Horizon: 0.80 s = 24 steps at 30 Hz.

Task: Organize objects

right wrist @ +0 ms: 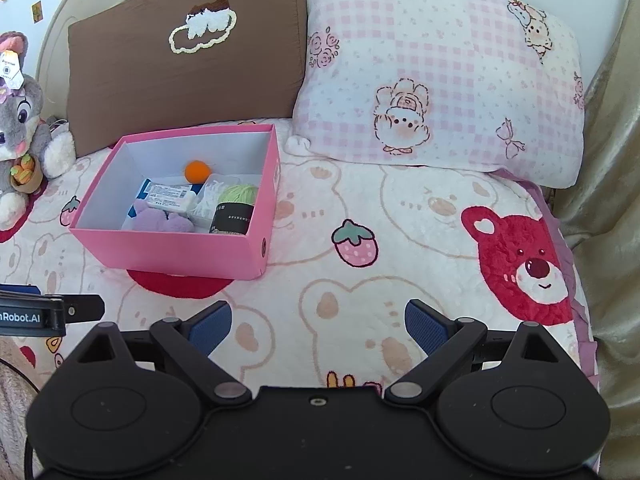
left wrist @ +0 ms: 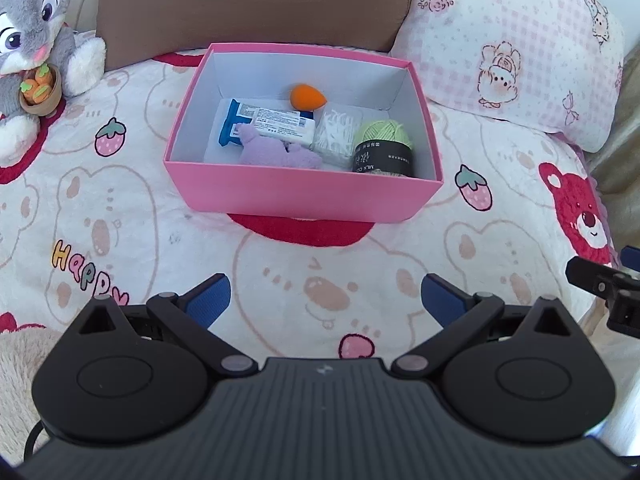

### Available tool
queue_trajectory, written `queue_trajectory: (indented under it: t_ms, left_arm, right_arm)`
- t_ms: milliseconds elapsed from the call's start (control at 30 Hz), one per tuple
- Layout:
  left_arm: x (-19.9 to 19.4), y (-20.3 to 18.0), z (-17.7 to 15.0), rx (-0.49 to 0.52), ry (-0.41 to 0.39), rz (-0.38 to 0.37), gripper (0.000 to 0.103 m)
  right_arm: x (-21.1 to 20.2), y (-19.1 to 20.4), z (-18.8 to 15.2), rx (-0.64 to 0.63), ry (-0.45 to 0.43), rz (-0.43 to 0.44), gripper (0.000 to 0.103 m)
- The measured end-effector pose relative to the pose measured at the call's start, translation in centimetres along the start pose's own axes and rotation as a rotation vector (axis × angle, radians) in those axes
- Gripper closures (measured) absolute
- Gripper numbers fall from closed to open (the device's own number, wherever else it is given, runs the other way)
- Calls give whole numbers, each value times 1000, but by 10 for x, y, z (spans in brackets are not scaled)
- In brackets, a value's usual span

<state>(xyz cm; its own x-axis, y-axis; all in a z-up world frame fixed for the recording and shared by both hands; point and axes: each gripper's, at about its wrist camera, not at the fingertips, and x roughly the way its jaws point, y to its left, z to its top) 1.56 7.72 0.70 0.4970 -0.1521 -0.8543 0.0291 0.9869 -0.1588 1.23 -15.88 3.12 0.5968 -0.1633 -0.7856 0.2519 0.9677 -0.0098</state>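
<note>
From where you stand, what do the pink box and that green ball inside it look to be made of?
The pink box looks like stiff card or paperboard: flat matte walls, crisp folded corners, plain white inside. The green ball looks like wound yarn, soft and fibrous, strands visibly wrapped, with a dark, probably paper, label band around it.

A pink box [left wrist: 296,194] with a white inside stands open on the bed. In it lie an orange makeup sponge [left wrist: 307,97] toward the back, a blue-and-white wipes packet [left wrist: 266,122] lying flat, a purple plush piece [left wrist: 276,150] on the packet's near edge, a clear cotton-swab case [left wrist: 335,133], and a green yarn ball [left wrist: 384,142] with a black band at the right.
</note>
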Motion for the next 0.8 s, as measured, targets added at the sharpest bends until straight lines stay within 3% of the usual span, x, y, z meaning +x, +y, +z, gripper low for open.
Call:
queue_trajectory:
  t_ms: [800]
  left_arm:
    - [-2,-1,-2,0,-18,-8,0]
  right_arm:
    - [1,4,-4,-11,20,2,7]
